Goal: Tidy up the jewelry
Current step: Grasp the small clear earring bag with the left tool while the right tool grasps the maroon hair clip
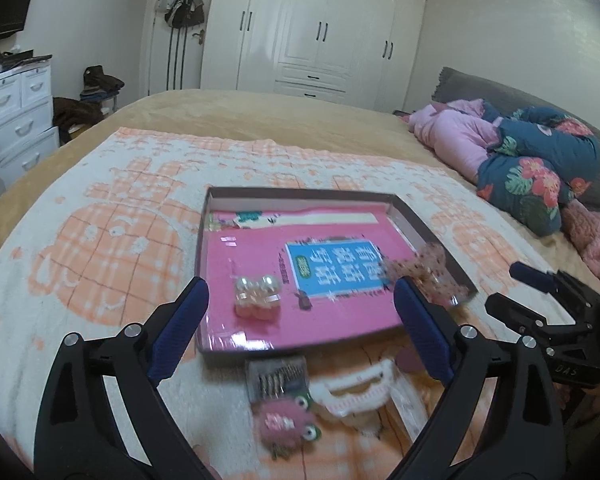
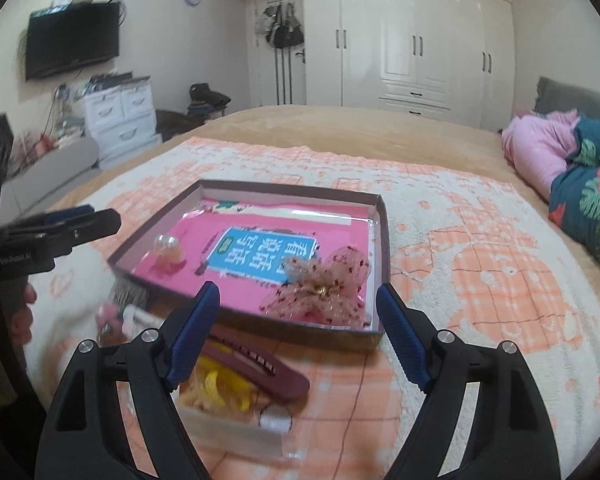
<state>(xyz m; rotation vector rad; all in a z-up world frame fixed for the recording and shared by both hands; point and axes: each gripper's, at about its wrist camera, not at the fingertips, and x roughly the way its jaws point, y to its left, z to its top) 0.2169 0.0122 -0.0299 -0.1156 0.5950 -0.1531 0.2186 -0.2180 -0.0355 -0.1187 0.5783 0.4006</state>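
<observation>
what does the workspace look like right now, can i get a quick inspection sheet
surface: bed under an orange-and-white blanket
job's things: shallow box holding a pearl hair clip and a pink mesh bow
clutter: near the box front, still outside it: maroon hair clip, white claw clip, pack of bobby pins, fuzzy pink clip, clear packet with yellow contents
grippers: left gripper open, empty; right gripper open, empty
cables: nothing seen near the work
surroundings: white wardrobe, wall TV, folded quilts

A bed (image 1: 260,120) carries a patterned blanket (image 1: 100,208) and bedding (image 1: 532,160).
</observation>
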